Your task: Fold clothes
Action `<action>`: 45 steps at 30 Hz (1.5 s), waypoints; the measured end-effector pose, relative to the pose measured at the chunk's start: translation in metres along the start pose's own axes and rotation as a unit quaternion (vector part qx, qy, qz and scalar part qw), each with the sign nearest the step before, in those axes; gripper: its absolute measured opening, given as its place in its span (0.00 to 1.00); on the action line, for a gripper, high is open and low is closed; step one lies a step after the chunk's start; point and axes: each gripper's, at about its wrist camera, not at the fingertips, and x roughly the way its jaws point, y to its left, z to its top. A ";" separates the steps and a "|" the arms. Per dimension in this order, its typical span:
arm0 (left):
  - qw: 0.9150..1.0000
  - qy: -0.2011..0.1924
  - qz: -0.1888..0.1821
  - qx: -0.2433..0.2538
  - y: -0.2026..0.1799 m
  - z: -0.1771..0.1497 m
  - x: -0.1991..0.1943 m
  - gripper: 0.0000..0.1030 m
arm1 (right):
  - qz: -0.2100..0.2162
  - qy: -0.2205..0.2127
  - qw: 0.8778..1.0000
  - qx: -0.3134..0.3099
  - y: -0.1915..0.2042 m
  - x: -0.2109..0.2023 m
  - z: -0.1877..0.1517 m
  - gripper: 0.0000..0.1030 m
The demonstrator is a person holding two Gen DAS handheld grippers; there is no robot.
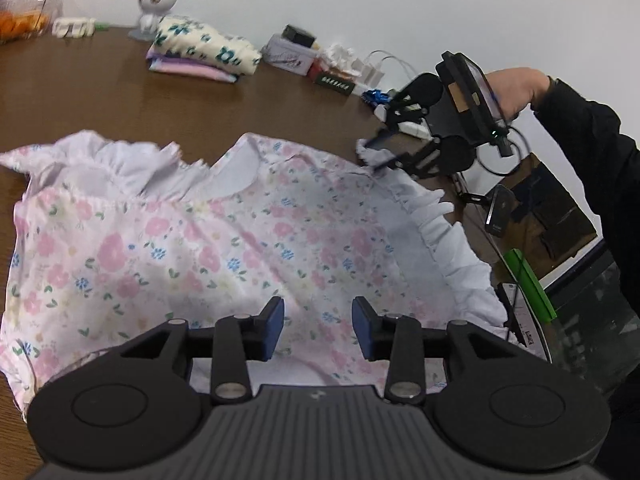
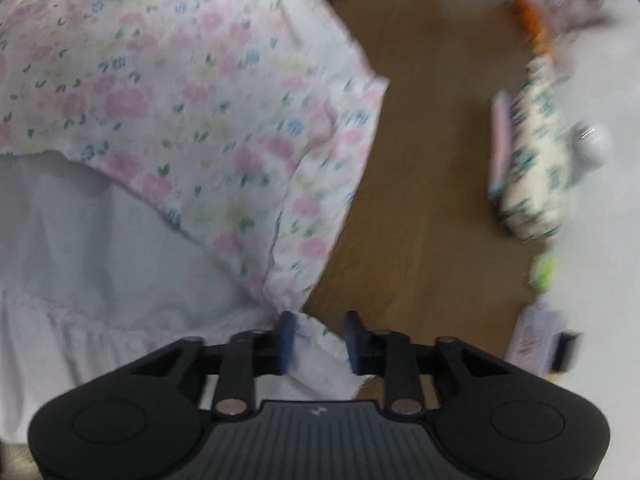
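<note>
The left claw (image 1: 318,330) hangs apart above the pink flowery cotton dress (image 1: 192,248). Only the right wrist view shows the right claw (image 2: 318,342) around its white frill; whether it pinches, I cannot tell.

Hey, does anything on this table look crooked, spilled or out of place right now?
Nothing looks spilled or damaged. The floral dress lies rumpled, its ruffled sleeve lifted off the table between the right gripper's fingers. The left gripper hovers open above the dress. The folded pile looks neat.

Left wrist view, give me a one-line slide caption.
Left gripper open above the floral garment while the right gripper works its frilled far corner.
</note>
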 end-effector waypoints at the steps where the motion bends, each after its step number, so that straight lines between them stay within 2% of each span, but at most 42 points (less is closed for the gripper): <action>1: 1.000 0.001 0.000 0.000 0.002 0.001 0.001 0.36 | 0.020 0.009 1.000 0.008 -0.002 0.003 0.000 0.14; 2: 1.000 0.001 0.000 0.001 0.003 0.001 0.001 0.36 | 0.026 0.010 0.999 0.018 0.000 0.002 -0.001 0.03; 4: 1.000 -0.001 -0.003 0.001 0.004 0.000 0.002 0.36 | 0.001 0.002 0.999 0.036 0.007 -0.003 -0.004 0.02; 7: 1.000 -0.004 -0.007 0.001 0.004 -0.003 0.002 0.36 | -0.067 -0.006 0.995 0.069 0.036 -0.024 -0.013 0.02; 10: 1.000 -0.007 -0.015 0.000 0.002 -0.005 0.001 0.37 | -0.140 -0.010 0.982 0.127 0.079 -0.037 -0.013 0.03; 11: 1.000 -0.008 -0.016 0.001 0.001 -0.005 0.002 0.38 | -0.148 -0.011 0.978 0.145 0.095 -0.037 -0.011 0.06; 12: 1.000 -0.009 -0.017 0.001 0.000 -0.005 0.002 0.38 | -0.132 -0.012 0.979 0.157 0.110 -0.036 -0.008 0.10; 13: 1.000 -0.009 -0.017 0.002 -0.002 -0.005 0.002 0.38 | -0.106 -0.020 0.981 0.161 0.127 -0.036 -0.005 0.02; 14: 1.000 -0.008 -0.016 0.004 -0.004 -0.005 0.002 0.38 | -0.093 -0.035 0.982 0.162 0.138 -0.040 -0.004 0.02; 15: 1.000 -0.008 -0.013 0.007 -0.007 -0.005 0.002 0.40 | -0.088 -0.055 0.981 0.165 0.144 -0.048 -0.005 0.14; 16: 1.000 -0.009 -0.009 0.011 -0.009 -0.006 0.001 0.40 | -0.079 -0.077 0.977 0.180 0.144 -0.056 -0.009 0.34; 18: 1.000 -0.014 -0.008 0.009 -0.012 -0.008 -0.002 0.43 | -0.048 -0.128 0.956 0.258 0.115 -0.073 -0.025 0.48; 19: 1.000 -0.018 -0.008 0.007 -0.013 -0.010 -0.003 0.43 | -0.039 -0.146 0.937 0.314 0.090 -0.076 -0.035 0.48; 20: 1.000 -0.021 -0.007 0.005 -0.014 -0.011 -0.005 0.43 | -0.030 -0.156 0.912 0.377 0.065 -0.073 -0.048 0.48; 21: 1.000 -0.025 -0.007 0.003 -0.015 -0.012 -0.006 0.44 | -0.019 -0.165 0.878 0.448 0.041 -0.067 -0.062 0.48; 23: 1.000 -0.026 -0.006 -0.004 -0.016 -0.014 -0.006 0.44 | 0.006 -0.177 0.800 0.574 -0.005 -0.051 -0.089 0.47; 24: 1.000 -0.025 -0.005 -0.007 -0.016 -0.015 -0.005 0.44 | 0.022 -0.178 0.767 0.615 -0.019 -0.038 -0.098 0.44; 25: 1.000 -0.025 -0.003 -0.009 -0.017 -0.016 -0.005 0.44 | 0.036 -0.177 0.742 0.646 -0.031 -0.026 -0.104 0.39; 26: 1.000 -0.025 0.000 -0.010 -0.019 -0.017 -0.005 0.44 | 0.040 -0.170 0.733 0.658 -0.037 -0.015 -0.103 0.35; 28: 1.000 -0.027 0.003 -0.011 -0.020 -0.019 -0.007 0.44 | 0.030 -0.141 0.728 0.670 -0.041 0.003 -0.096 0.25; 29: 1.000 -0.028 0.003 -0.012 -0.021 -0.020 -0.008 0.44 | 0.024 -0.128 0.726 0.676 -0.042 0.011 -0.094 0.25; 31: 0.999 -0.029 0.004 -0.015 -0.019 -0.022 -0.010 0.45 | 0.012 -0.117 0.715 0.689 -0.040 0.019 -0.099 0.04; 32: 0.999 -0.029 0.005 -0.017 -0.019 -0.022 -0.011 0.45 | 0.007 -0.125 0.710 0.693 -0.037 0.019 -0.102 0.01; 34: 0.999 -0.029 0.008 -0.020 -0.018 -0.021 -0.010 0.45 | -0.009 -0.145 0.700 0.700 -0.028 0.016 -0.109 0.00; 36: 0.999 -0.031 0.009 -0.018 -0.019 -0.019 -0.008 0.45 | -0.043 -0.177 0.686 0.704 -0.014 -0.004 -0.119 0.00; 39: 0.999 -0.035 0.006 -0.014 -0.023 -0.019 -0.007 0.45 | -0.076 -0.229 0.650 0.720 0.017 -0.041 -0.142 0.00; 41: 0.999 -0.034 0.002 -0.012 -0.025 -0.017 -0.004 0.45 | -0.087 -0.247 0.633 0.728 0.044 -0.060 -0.153 0.00; 43: 1.000 -0.029 0.001 -0.009 -0.028 -0.014 0.001 0.46 | -0.060 -0.255 0.637 0.725 0.055 -0.064 -0.157 0.00; 45: 1.000 -0.027 0.000 -0.004 -0.033 -0.010 0.006 0.46 | -0.033 -0.250 0.646 0.721 0.045 -0.059 -0.153 0.08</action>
